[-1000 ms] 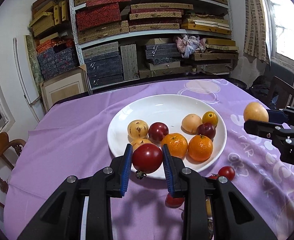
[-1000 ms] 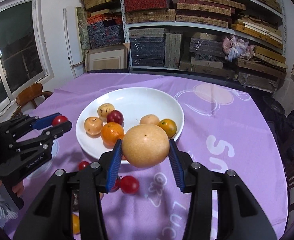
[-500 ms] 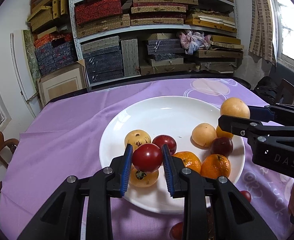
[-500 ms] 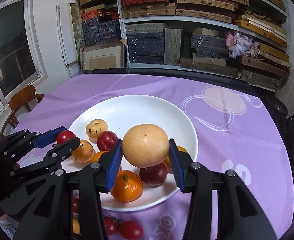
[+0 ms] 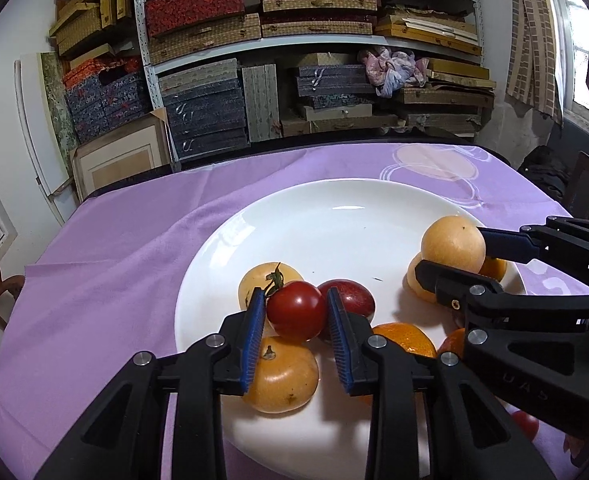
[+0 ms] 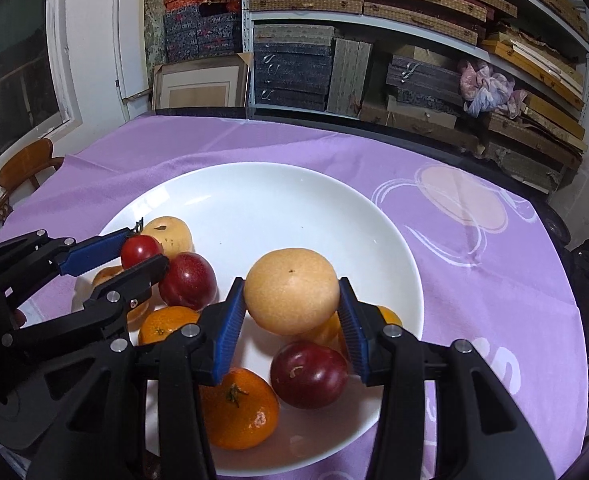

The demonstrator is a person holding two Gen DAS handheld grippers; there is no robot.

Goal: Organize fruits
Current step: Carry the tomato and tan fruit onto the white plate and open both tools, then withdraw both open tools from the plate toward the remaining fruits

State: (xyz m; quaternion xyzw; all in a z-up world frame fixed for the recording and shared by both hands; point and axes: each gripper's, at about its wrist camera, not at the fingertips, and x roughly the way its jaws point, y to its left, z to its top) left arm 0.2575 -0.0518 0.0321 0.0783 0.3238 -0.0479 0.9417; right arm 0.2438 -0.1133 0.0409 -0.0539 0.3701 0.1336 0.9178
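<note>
At the far left of the purple tablecloth (image 5: 106,264) nothing lies; the white plate (image 5: 326,216) sits in the middle of it and holds most of the fruit. Over the plate's near left part the left gripper (image 5: 297,322) has the red tomato (image 5: 296,311) between its blue pads; its jaws are opening, and a sliver of gap shows beside the tomato, so the release seems under way. Below it lie two yellow fruits, the nearer one (image 5: 282,376) just under the pads, and a dark red plum (image 5: 352,300) touches the tomato's right side. Further right sit mandarins (image 6: 238,408) and a second plum (image 6: 310,374) near the rim. Over these the right gripper (image 6: 290,312) grips the large tan pear (image 6: 290,290) firmly, part open around its width, not yet let go. At the near right, off the plate, a small red fruit (image 5: 528,424) remains on the cloth. By my judgement the sorting is well advanced: two pieces are arriving, and at least that stray needs collecting.
</note>
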